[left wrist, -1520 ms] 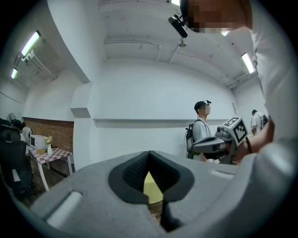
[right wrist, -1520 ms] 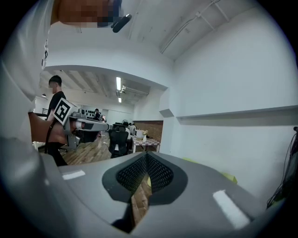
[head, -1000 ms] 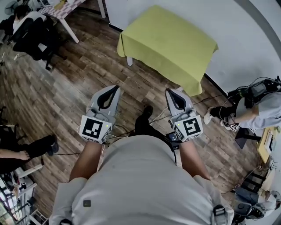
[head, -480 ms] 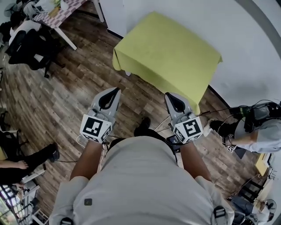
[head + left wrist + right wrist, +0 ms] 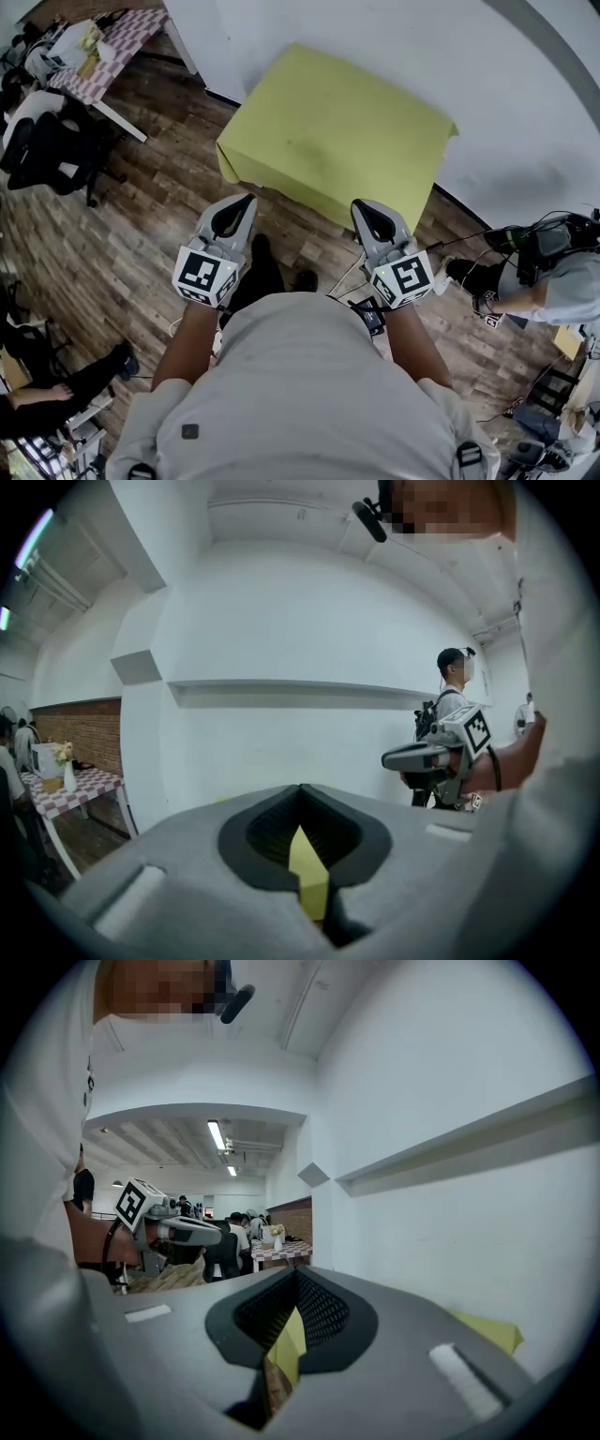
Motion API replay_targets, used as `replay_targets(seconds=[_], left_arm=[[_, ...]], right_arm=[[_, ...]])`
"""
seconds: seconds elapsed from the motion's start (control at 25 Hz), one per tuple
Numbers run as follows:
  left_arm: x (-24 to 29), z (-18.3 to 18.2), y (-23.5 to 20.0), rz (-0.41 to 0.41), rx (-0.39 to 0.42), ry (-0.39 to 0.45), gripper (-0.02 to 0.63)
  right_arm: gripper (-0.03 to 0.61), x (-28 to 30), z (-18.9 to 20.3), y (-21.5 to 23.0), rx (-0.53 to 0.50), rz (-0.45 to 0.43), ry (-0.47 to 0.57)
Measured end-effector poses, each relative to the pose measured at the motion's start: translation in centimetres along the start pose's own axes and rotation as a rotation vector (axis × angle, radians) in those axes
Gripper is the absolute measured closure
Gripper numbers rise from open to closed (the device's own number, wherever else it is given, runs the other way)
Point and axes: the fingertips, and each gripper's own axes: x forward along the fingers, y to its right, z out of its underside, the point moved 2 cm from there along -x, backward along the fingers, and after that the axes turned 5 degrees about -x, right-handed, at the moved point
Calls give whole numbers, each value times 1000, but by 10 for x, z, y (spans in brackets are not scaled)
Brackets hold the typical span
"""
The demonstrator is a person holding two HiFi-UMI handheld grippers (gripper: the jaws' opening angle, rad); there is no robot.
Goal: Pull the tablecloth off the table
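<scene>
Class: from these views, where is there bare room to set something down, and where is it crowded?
The whole tablecloth top is bare. Wood floor between it and the black chairs is free. Crowded around the person at right and the checkered table.

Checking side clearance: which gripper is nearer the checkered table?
Left. In the head view, the left gripper is below and right of the checkered table, across the wood floor. The right gripper is farther to the right, in front of the yellow-green tablecloth.

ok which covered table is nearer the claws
The one under the plain yellow-green tablecloth, right ahead of left claw and right claw; the checked-cloth table is far left.
</scene>
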Motion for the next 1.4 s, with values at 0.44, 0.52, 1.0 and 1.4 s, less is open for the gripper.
replay_targets(seconds=[0.44,0.52,1.0,1.4], left_arm=[[113,-26,-51,249,24,-16,611],[128,-30,-67,286,9,-25,611],[183,-38,-156,499,22,-59,611],[213,-23,-180,526,11,-101,611]], right_arm=[[568,46,-14,64,-3,202,-42],[568,62,-13,72,-2,231,-58],[568,130,-6,91,38,469,-153],[568,144,23,107,90,532,-227]])
